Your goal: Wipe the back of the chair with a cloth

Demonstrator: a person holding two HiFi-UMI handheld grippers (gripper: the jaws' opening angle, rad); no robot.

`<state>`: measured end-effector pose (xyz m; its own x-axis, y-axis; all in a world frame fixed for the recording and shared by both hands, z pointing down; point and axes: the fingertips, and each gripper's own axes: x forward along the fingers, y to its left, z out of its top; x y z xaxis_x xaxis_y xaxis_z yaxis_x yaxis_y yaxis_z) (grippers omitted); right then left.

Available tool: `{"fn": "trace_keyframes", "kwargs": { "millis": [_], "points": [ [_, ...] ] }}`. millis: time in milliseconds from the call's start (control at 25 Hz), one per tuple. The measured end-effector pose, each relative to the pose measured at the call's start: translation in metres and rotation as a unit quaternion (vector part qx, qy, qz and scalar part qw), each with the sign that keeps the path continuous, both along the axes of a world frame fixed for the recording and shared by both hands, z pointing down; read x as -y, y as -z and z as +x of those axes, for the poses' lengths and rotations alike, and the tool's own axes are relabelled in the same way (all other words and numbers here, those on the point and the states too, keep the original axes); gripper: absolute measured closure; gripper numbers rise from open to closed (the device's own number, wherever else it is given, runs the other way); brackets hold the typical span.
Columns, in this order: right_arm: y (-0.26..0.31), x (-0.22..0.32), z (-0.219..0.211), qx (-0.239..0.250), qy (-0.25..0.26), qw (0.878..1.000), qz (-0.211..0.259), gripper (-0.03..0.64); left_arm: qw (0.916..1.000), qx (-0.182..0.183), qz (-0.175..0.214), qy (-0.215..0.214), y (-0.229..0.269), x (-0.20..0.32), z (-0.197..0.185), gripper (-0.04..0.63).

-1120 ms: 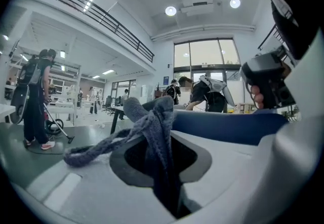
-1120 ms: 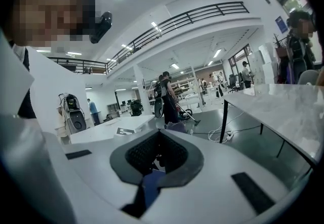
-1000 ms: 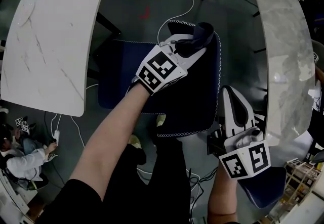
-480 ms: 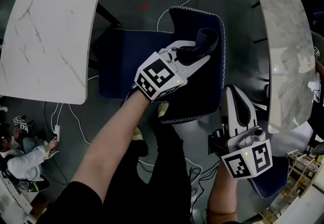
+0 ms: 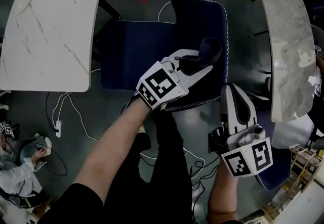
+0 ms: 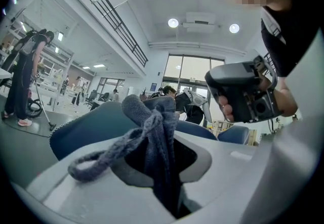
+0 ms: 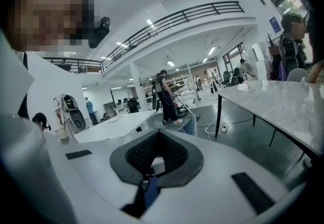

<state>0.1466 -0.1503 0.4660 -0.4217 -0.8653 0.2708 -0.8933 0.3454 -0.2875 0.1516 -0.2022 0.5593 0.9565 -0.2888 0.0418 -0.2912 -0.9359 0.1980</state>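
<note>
The navy chair's seat [image 5: 134, 53] and its backrest [image 5: 202, 20], edged with white stitching, lie below me in the head view. My left gripper [image 5: 199, 62] is shut on a dark grey-blue cloth [image 5: 209, 49] that rests against the backrest near its nearer edge. In the left gripper view the cloth [image 6: 153, 132] bunches up from between the jaws, with a loop hanging left, and the blue backrest [image 6: 83, 128] lies behind it. My right gripper [image 5: 232, 95] hangs to the right of the chair, shut on nothing. In its own view the right gripper [image 7: 157, 153] has its dark pads together.
White marble tables stand at the left [image 5: 45, 31] and right [image 5: 288, 41]. Cables [image 5: 63, 114] trail over the dark floor. A second blue chair [image 5: 278, 170] sits under my right gripper. A seated person [image 5: 17, 180] is at the lower left.
My left gripper has slid the cloth down the backrest toward its nearer edge. The right gripper has hardly moved.
</note>
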Motion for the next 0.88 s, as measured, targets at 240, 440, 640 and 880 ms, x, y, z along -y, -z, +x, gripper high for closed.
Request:
{"fn": "trace_keyframes", "kwargs": {
  "millis": [240, 440, 640, 880],
  "points": [
    [0.001, -0.012, -0.002, 0.002, -0.005, 1.000, -0.003, 0.604, 0.9997, -0.005, -0.012, -0.018, 0.000, -0.037, 0.001, 0.532],
    [0.001, -0.021, 0.000, 0.000, -0.010, 1.000, -0.006, 0.604, 0.9992, -0.014, -0.029, -0.025, -0.001, -0.064, 0.003, 0.532],
    [0.001, -0.026, -0.009, 0.001, -0.004, 1.000, -0.009, 0.604, 0.9978, -0.019, -0.049, -0.040, -0.001, -0.084, 0.000, 0.532],
    [0.011, -0.014, -0.012, 0.014, 0.001, 1.000, 0.003, 0.604, 0.9981, -0.014, -0.047, -0.038, 0.007, -0.070, -0.011, 0.532]
  ]
}}
